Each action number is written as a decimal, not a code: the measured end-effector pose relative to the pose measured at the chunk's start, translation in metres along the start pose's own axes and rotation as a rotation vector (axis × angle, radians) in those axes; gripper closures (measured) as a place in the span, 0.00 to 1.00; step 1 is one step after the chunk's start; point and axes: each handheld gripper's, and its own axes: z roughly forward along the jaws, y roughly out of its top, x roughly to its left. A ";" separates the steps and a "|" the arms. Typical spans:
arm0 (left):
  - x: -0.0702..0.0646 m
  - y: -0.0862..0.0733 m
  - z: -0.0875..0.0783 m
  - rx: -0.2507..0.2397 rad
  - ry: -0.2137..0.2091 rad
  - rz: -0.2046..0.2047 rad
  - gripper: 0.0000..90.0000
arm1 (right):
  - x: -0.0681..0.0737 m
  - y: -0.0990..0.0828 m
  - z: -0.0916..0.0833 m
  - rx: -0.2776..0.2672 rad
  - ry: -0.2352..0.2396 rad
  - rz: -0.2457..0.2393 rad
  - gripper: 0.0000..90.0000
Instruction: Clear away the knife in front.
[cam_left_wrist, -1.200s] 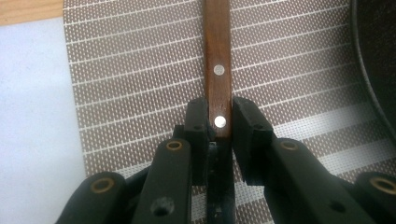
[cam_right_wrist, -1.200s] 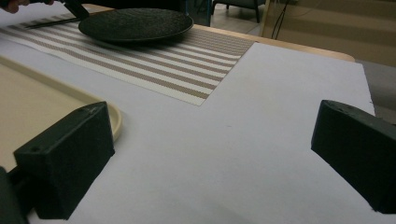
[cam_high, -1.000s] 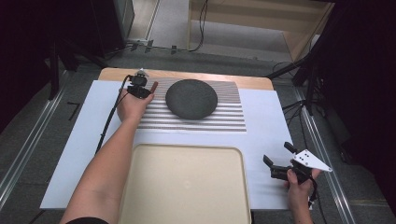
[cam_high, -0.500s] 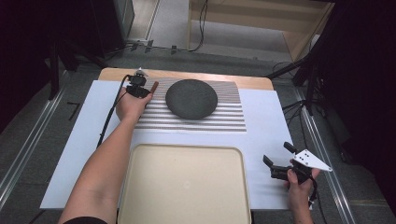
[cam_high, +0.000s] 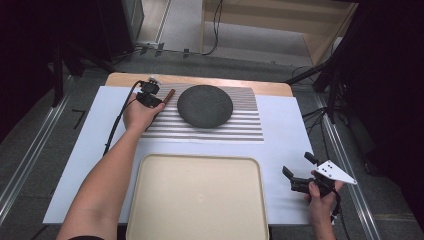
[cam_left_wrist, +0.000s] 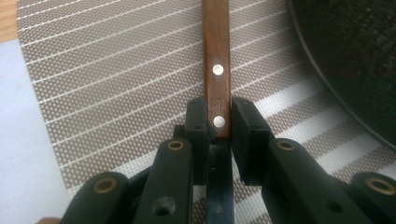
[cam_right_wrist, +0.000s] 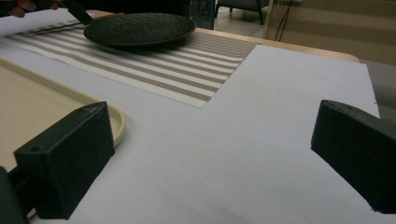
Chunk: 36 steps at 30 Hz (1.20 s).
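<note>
My left gripper (cam_left_wrist: 218, 128) is clamped on the wooden knife handle (cam_left_wrist: 216, 60) beside the dark plate (cam_high: 205, 105); right gripper (cam_high: 305, 174) jaws apart; cream tray (cam_high: 150, 200) near front edge.

Brown riveted handle (cam_left_wrist: 216, 60), seemingly wooden

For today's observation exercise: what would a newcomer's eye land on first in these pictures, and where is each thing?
First comes the dark round plate on the striped placemat at the table's far side. Just left of it, the left hand-held gripper is clamped on a wooden handle with metal rivets. Nearer the person lies a large cream tray, with the right hand-held gripper open to its right.
</note>
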 end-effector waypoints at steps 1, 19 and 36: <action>0.000 0.000 -0.001 -0.002 -0.001 0.004 0.86 | 0.000 0.000 0.000 -0.002 0.002 -0.001 0.00; -0.011 -0.012 -0.029 -0.050 -0.029 0.041 0.86 | -0.001 0.000 -0.001 -0.005 0.001 0.003 0.00; -0.034 -0.030 -0.063 -0.084 -0.101 0.084 0.85 | -0.001 0.000 -0.001 -0.006 0.003 0.002 0.00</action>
